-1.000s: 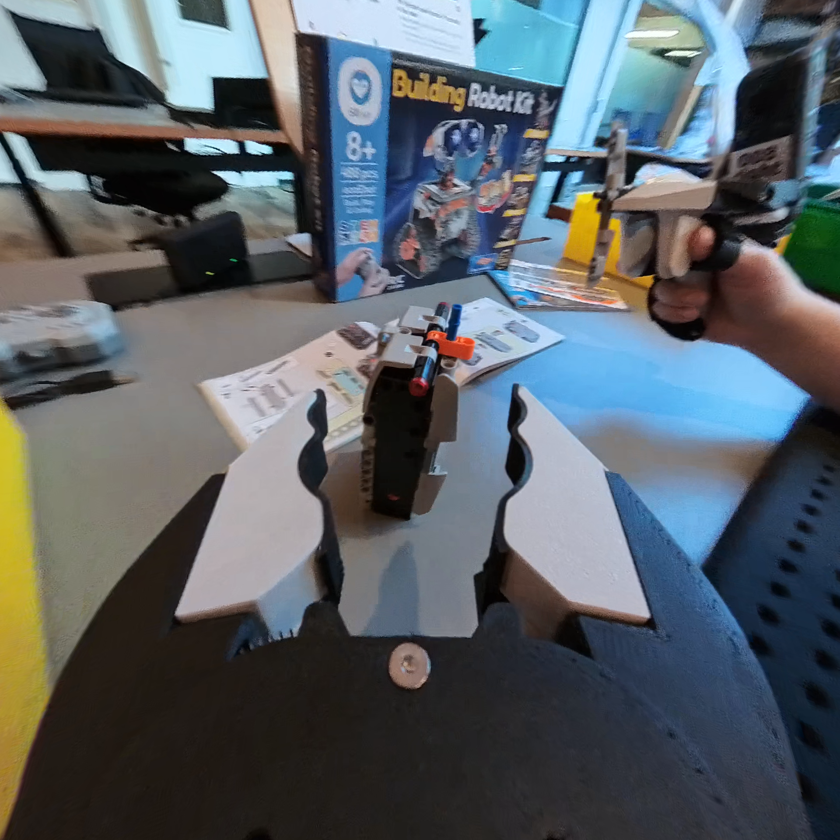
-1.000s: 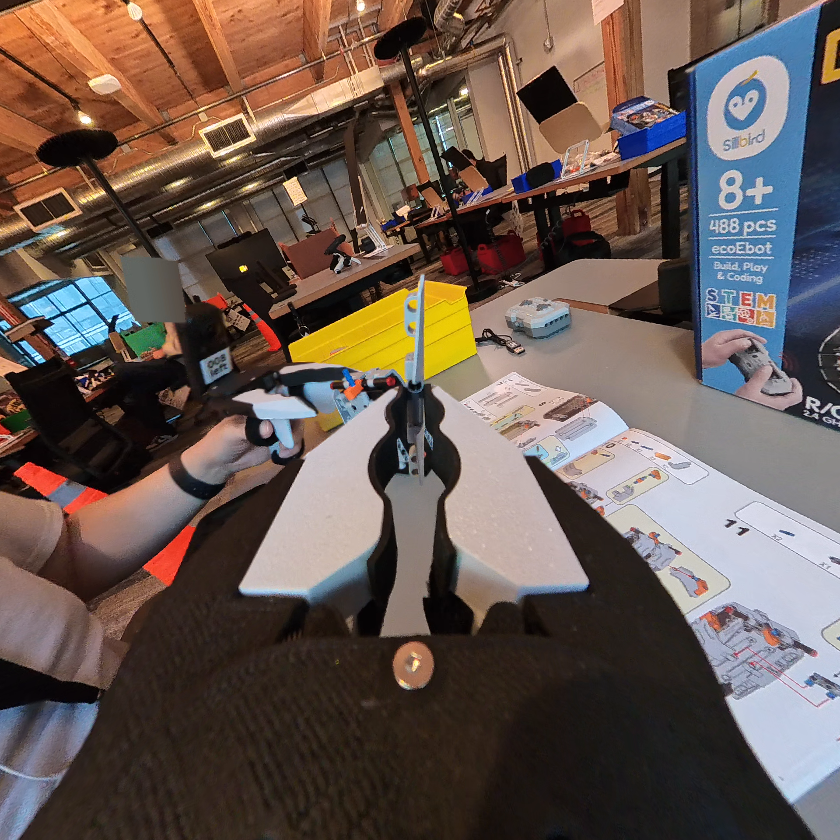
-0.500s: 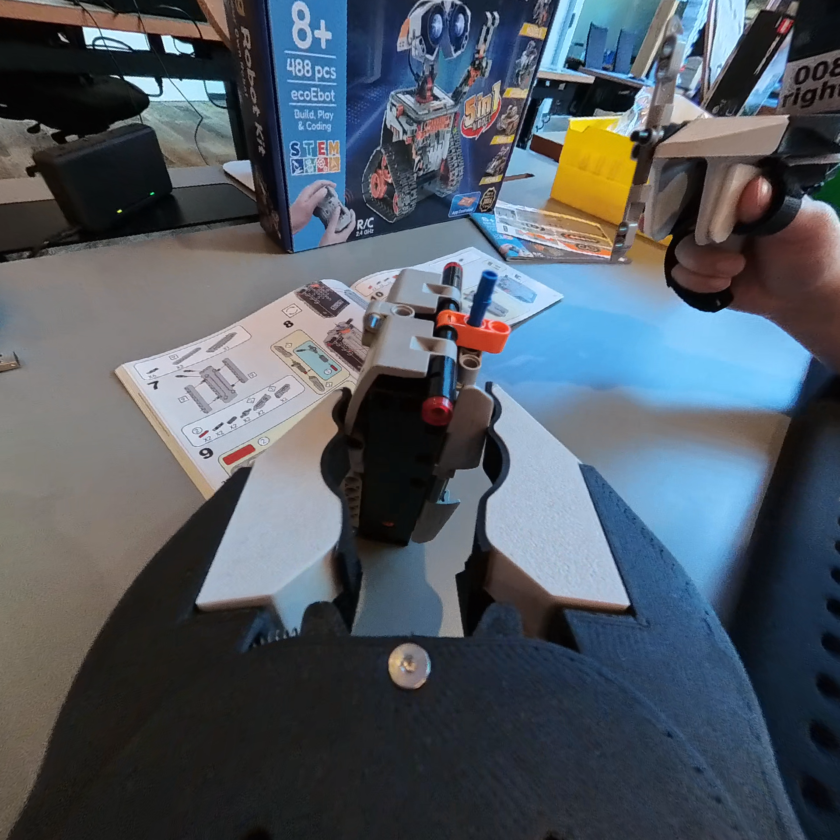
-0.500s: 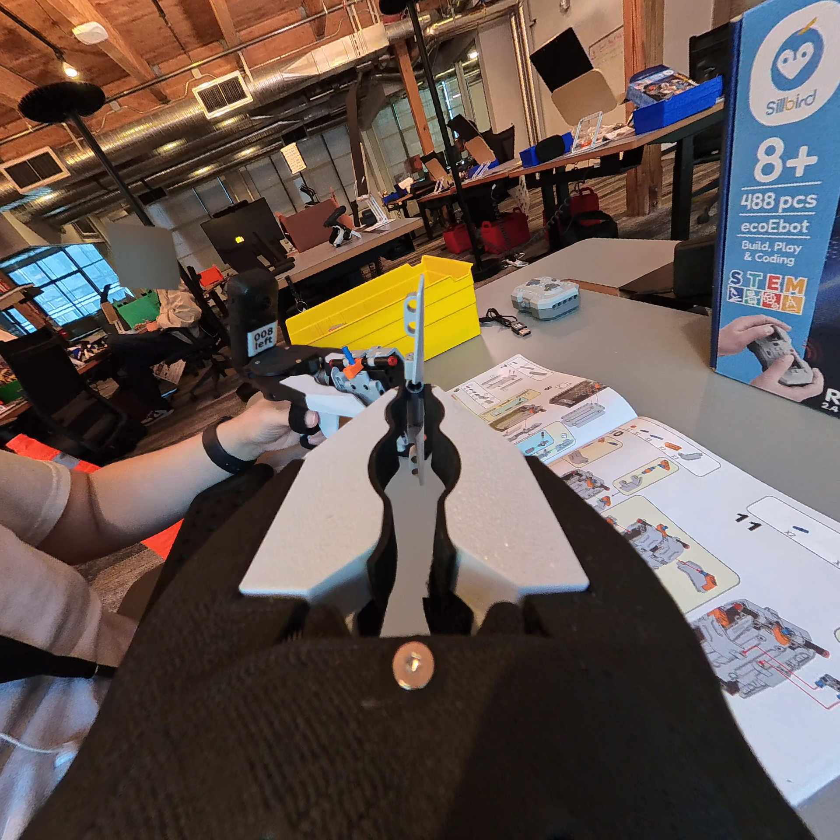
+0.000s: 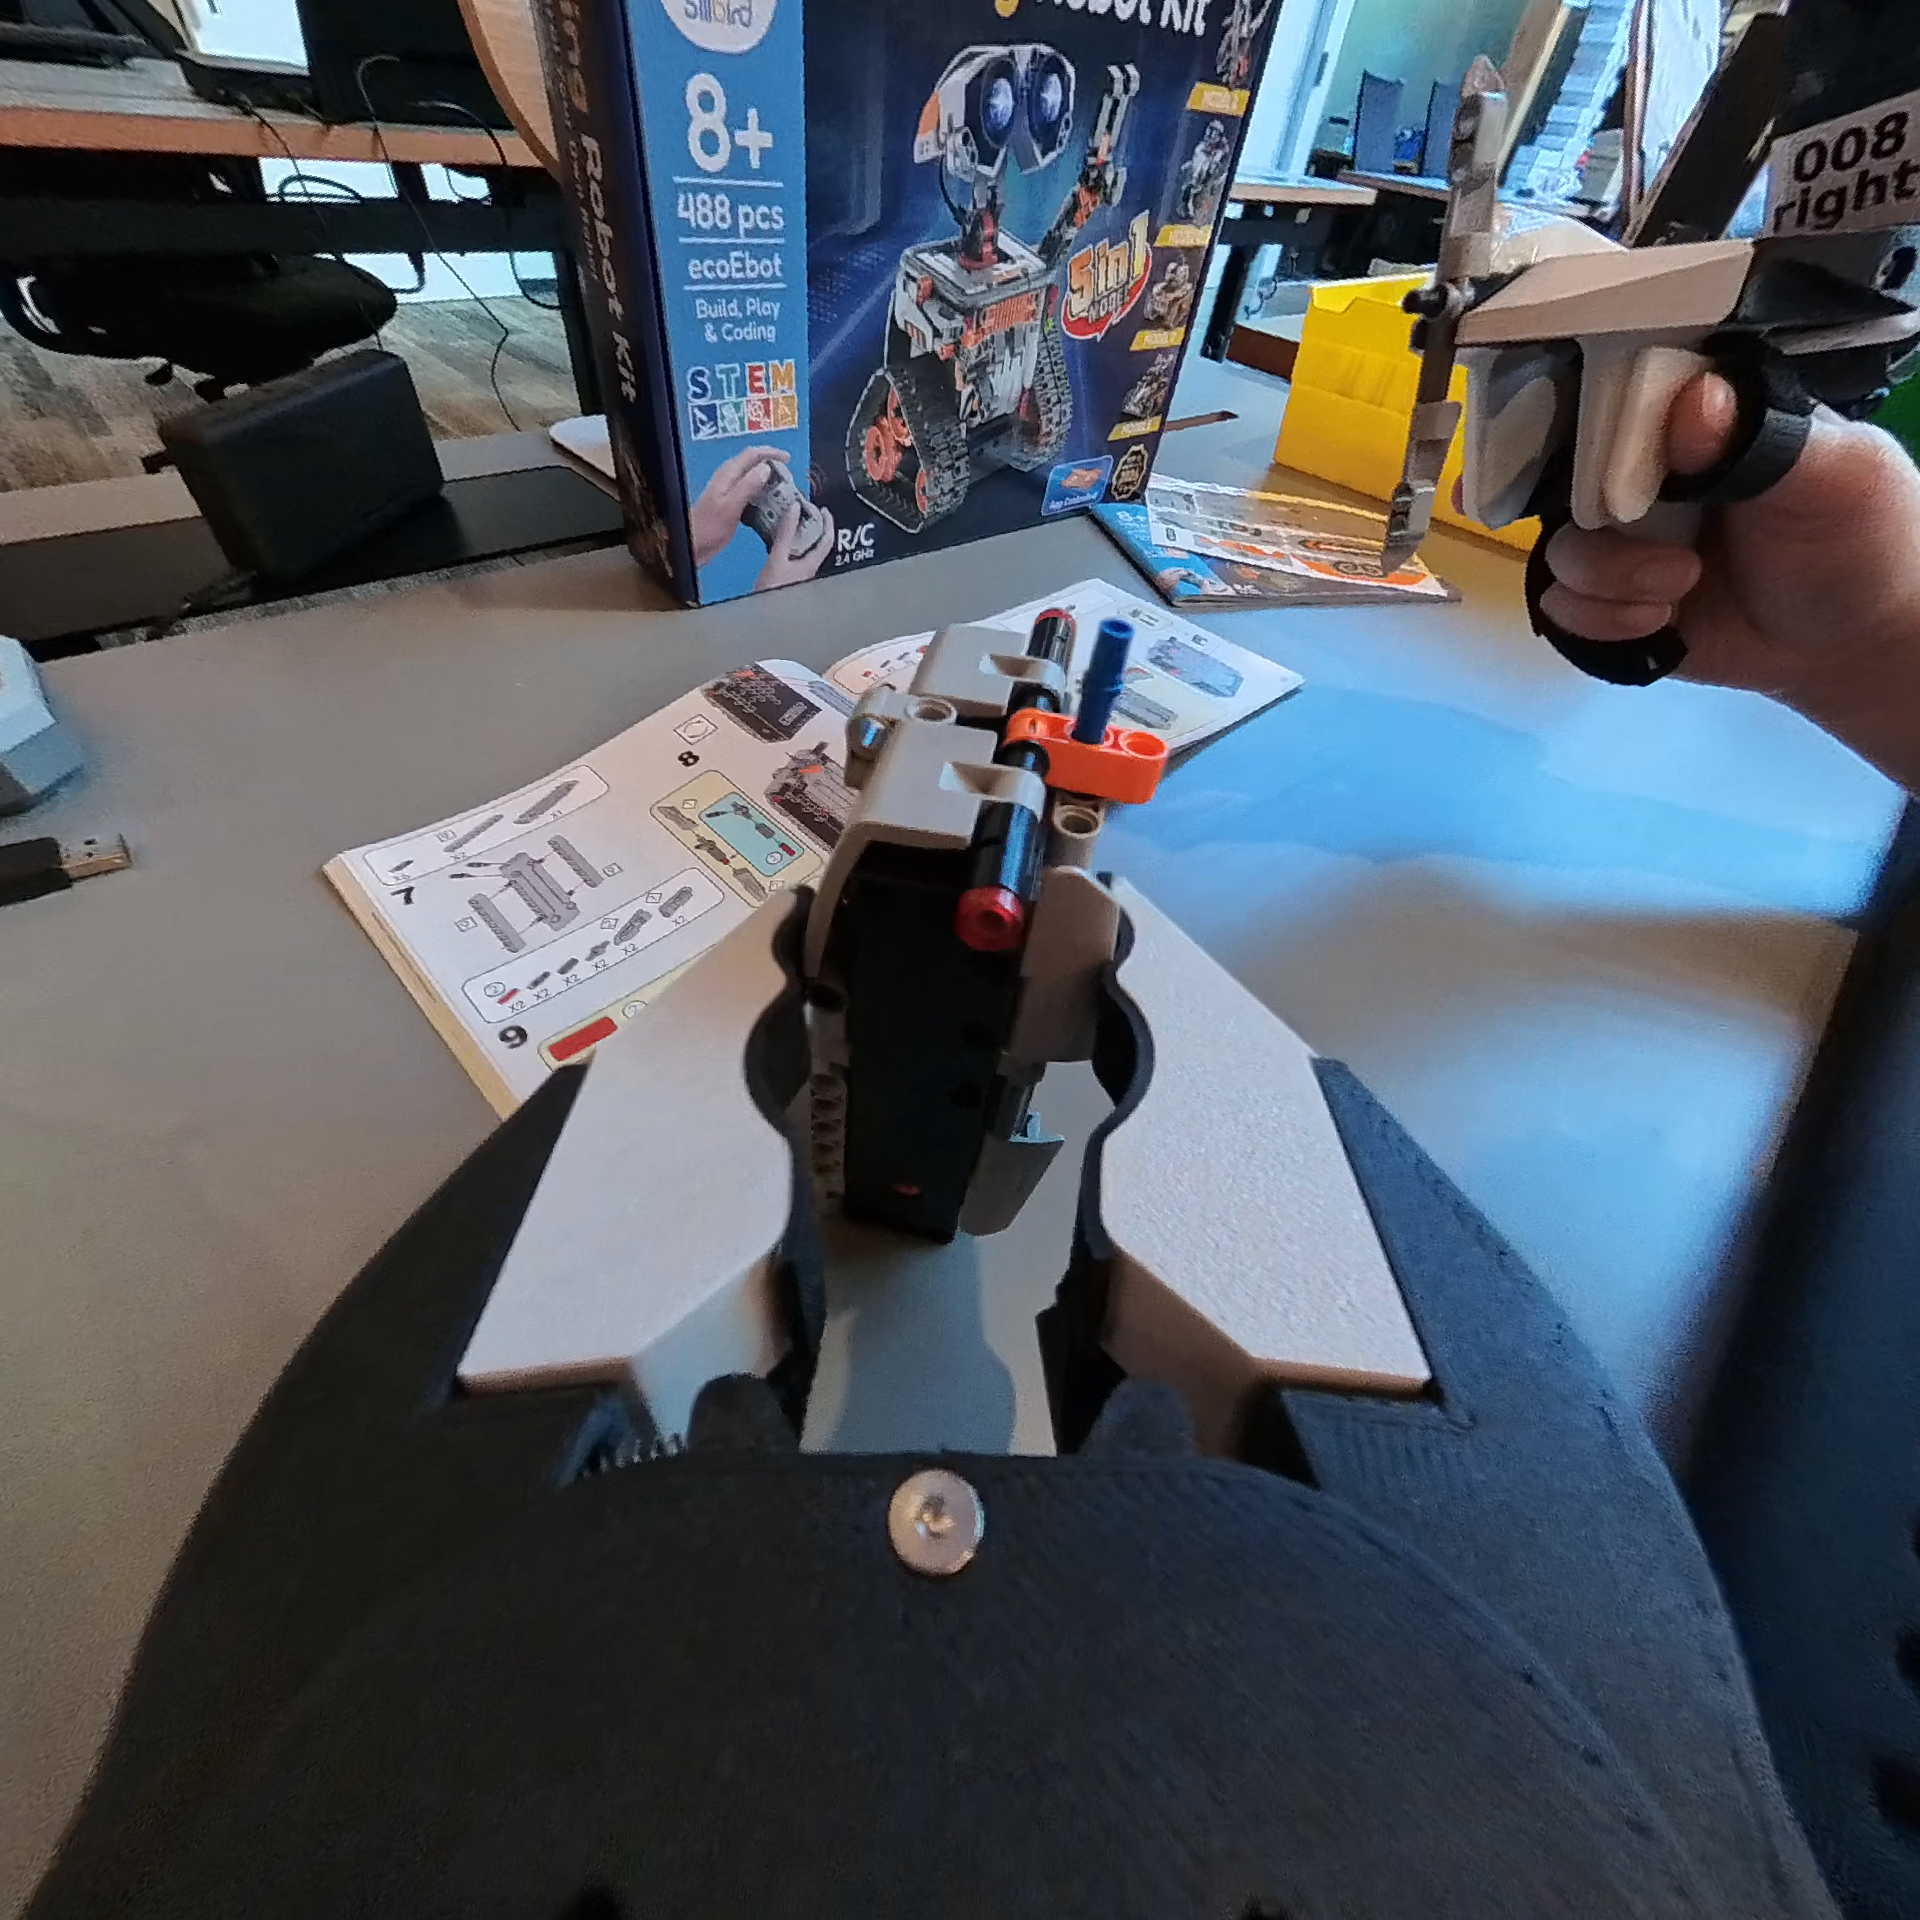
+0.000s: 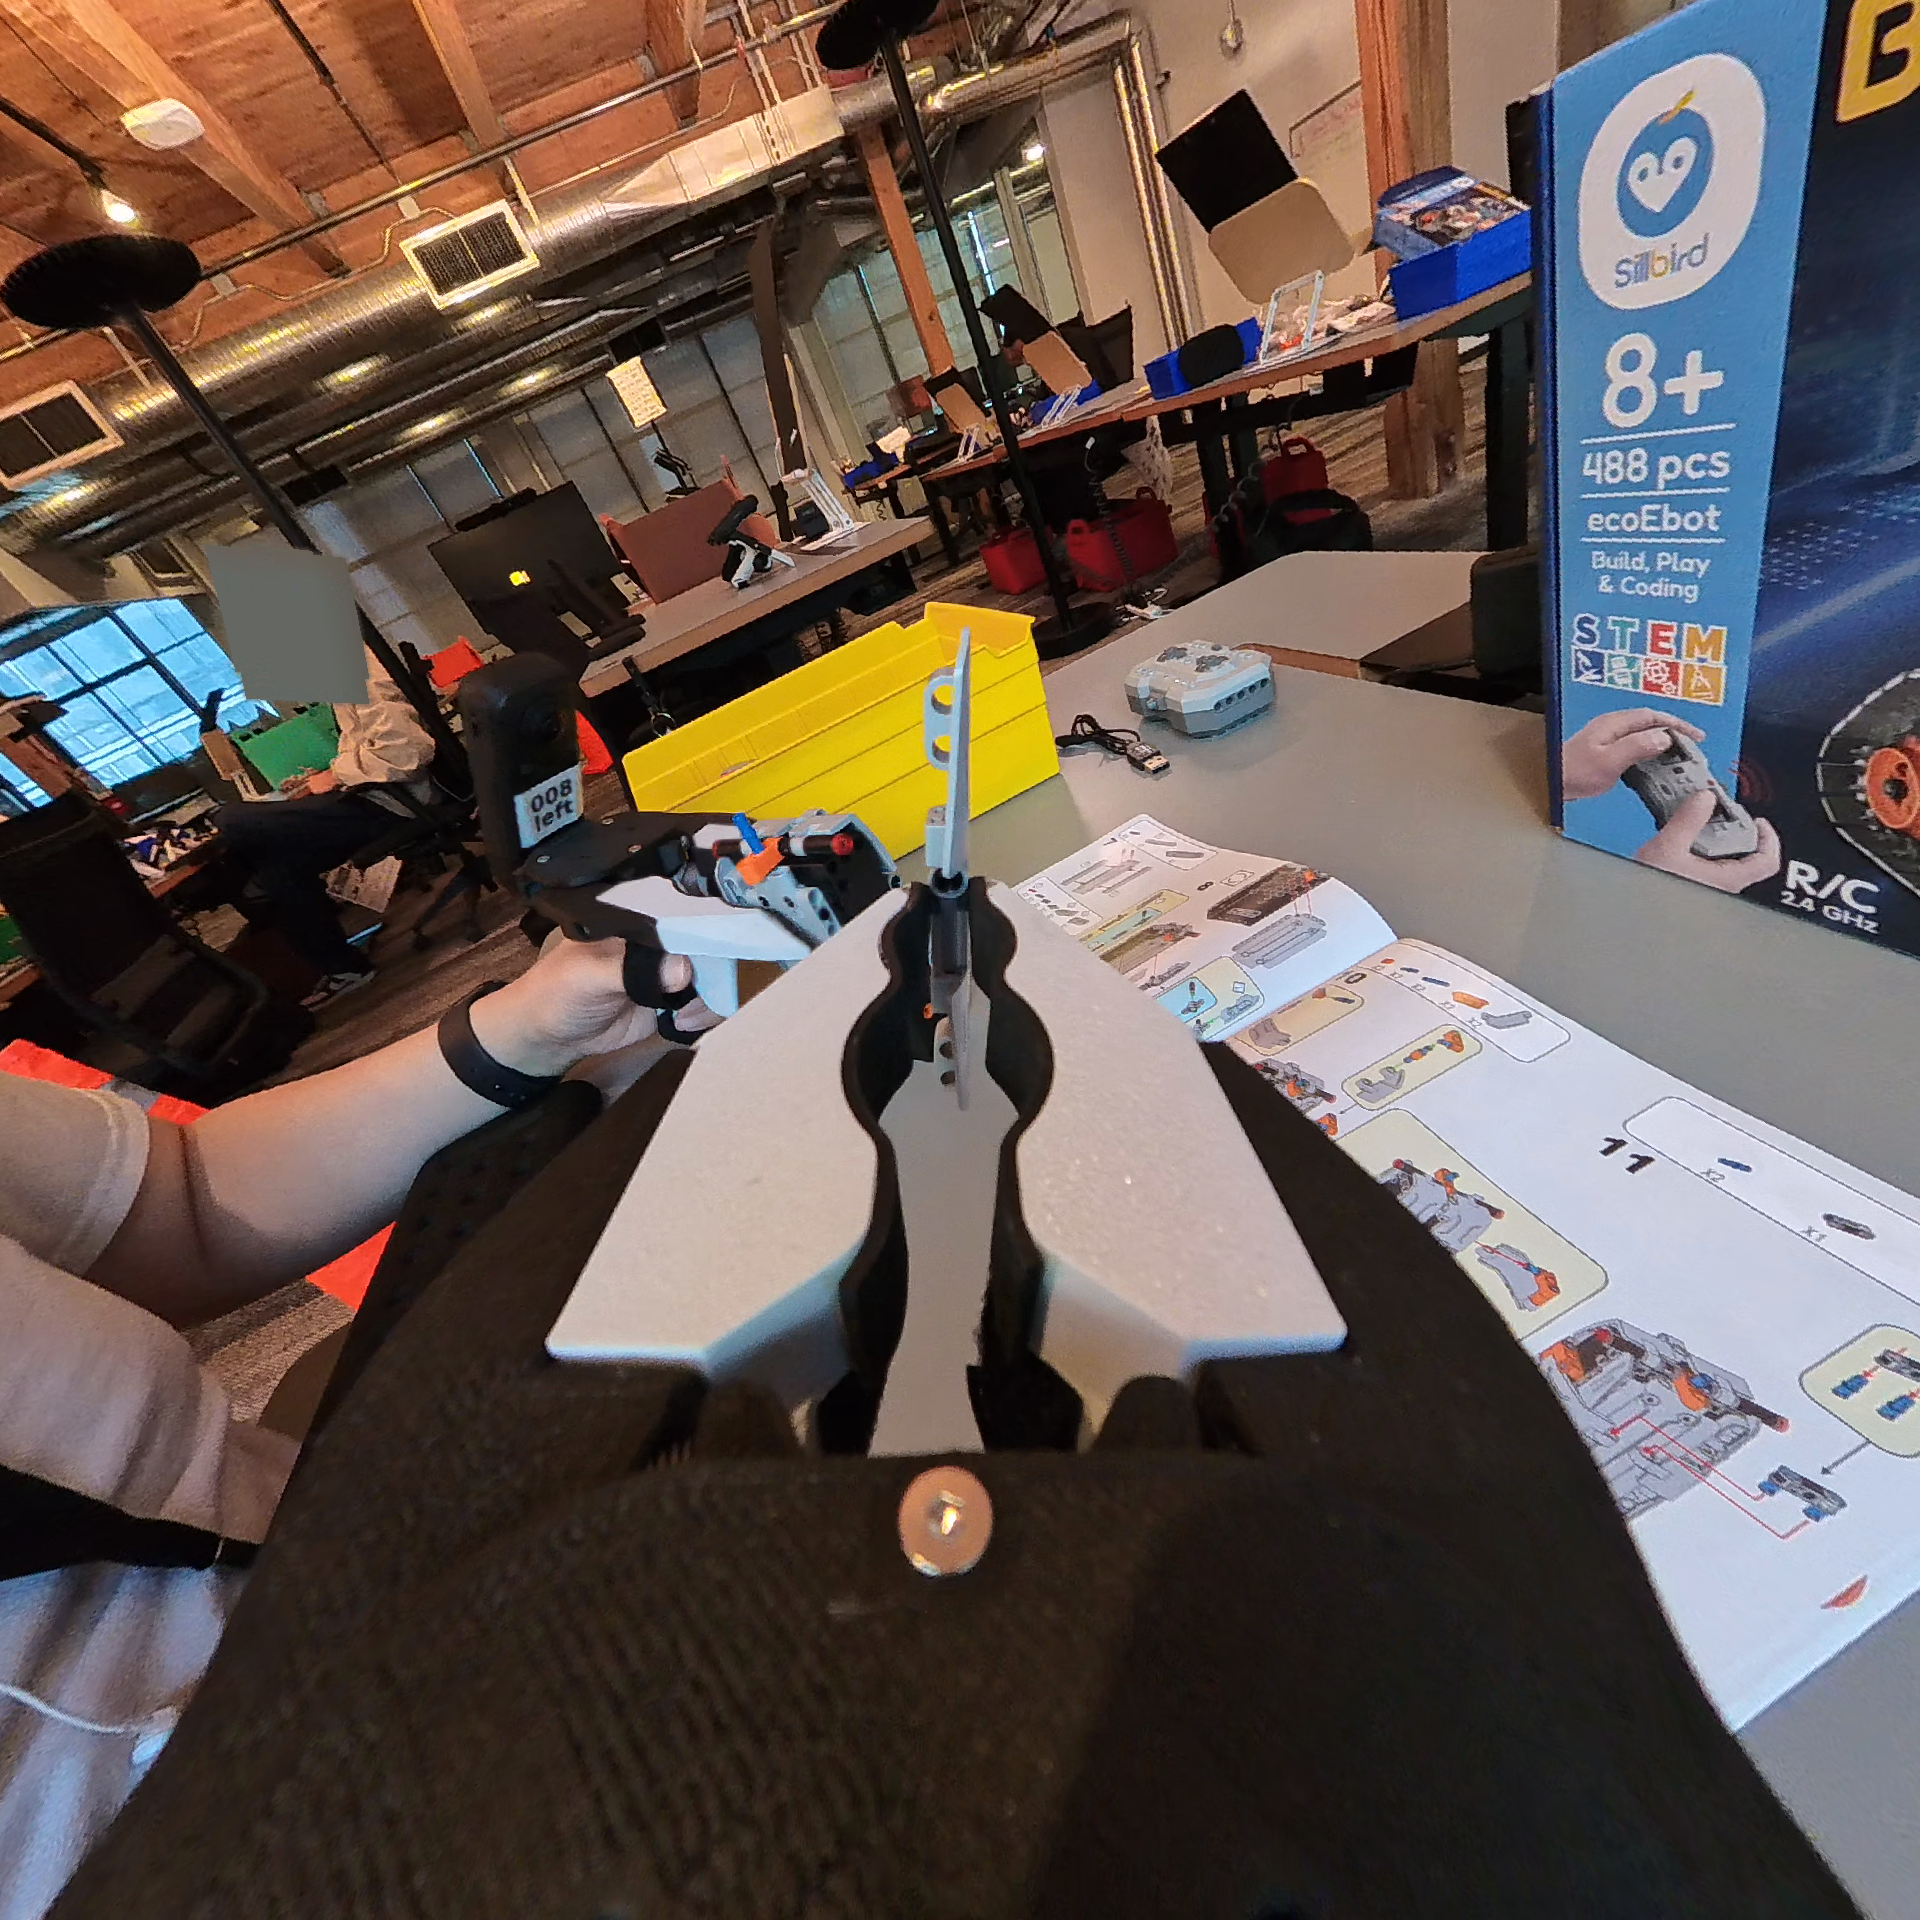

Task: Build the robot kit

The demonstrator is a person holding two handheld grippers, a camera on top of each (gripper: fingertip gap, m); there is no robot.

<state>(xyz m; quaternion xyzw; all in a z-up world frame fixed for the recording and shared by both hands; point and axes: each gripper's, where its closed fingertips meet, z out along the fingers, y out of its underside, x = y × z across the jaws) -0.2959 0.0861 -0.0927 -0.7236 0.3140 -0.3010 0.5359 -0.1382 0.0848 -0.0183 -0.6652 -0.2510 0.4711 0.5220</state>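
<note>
Since a second ago the left gripper [image 5: 951,997] has closed from a wide spread around the block assembly [image 5: 940,935], which then stood on the table [image 5: 260,1143] between its fingers, and now pinches that black-and-grey build of toy bricks, lifted above the tabletop; a black axle with a red end, an orange connector and a blue pin stick out at its front. Ahead of it lies an open instruction booklet [image 5: 540,883] with numbered steps, and beyond that stands a blue printed kit box [image 5: 883,291] bearing a logo and lettering. Up to the right, the right gripper [image 6: 954,935] is pressed onto a thin grey beam [image 6: 951,831] held upright; a hand [image 5: 1787,561] grips its trigger, and a white sticker sits on its mount. A yellow bin [image 6: 842,727] lies beyond it.
</note>
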